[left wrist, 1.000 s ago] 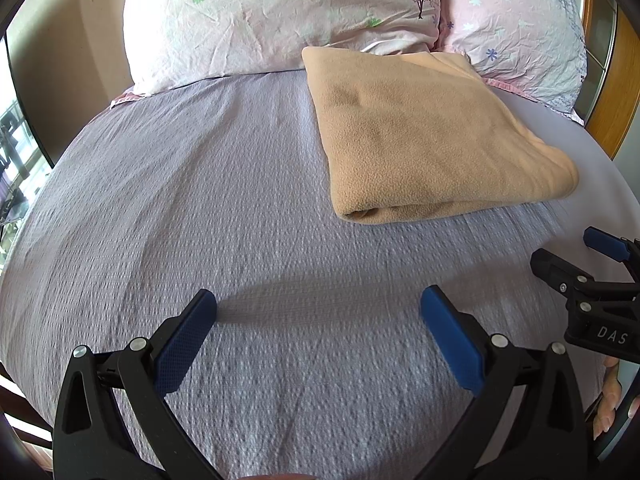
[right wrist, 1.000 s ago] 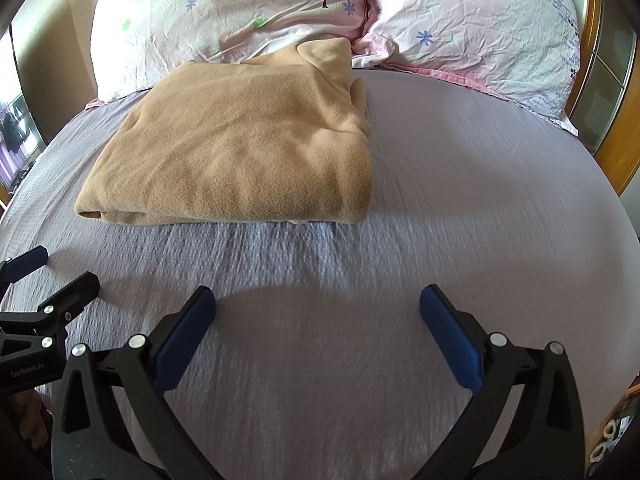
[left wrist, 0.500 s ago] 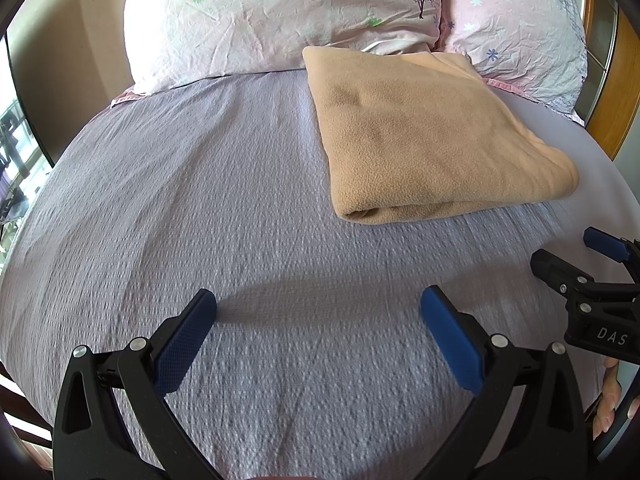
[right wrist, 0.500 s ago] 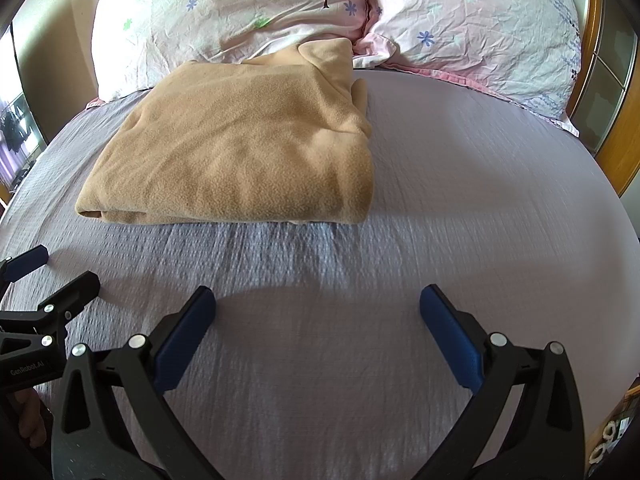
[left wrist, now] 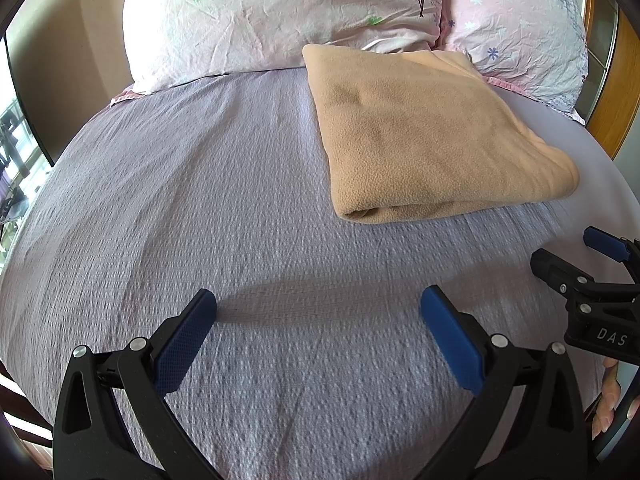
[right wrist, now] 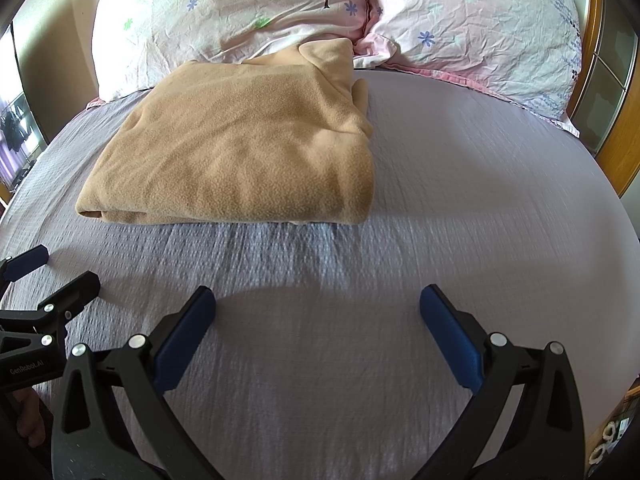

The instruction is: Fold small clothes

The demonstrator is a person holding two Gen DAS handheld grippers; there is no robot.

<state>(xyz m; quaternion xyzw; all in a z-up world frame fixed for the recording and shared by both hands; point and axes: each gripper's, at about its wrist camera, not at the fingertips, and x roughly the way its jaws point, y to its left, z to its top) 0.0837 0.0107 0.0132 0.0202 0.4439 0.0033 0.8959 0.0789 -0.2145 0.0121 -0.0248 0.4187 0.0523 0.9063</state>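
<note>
Garment (right wrist: 248, 152): you see plain tan fleece.
Bedsheet (right wrist: 460, 208): lilac-grey, textured.
Pillows (right wrist: 480, 20): pale pink, small flowers.
Gripper pads (right wrist: 184, 340): blue.

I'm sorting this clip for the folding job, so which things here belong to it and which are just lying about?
For the job: tan fleece garment, left gripper, right gripper, both open and empty.
Just there: two floral pillows, lilac bedsheet.

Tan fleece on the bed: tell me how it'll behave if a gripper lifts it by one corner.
The tan fleece looks soft and thick, so it would probably droop and unfold rather than hold shape. Its nap should grip the pads; slipping seems unlikely. The stacked layers along its near edge suggest a one-layer pinch would leave the rest on the bedsheet.
</note>
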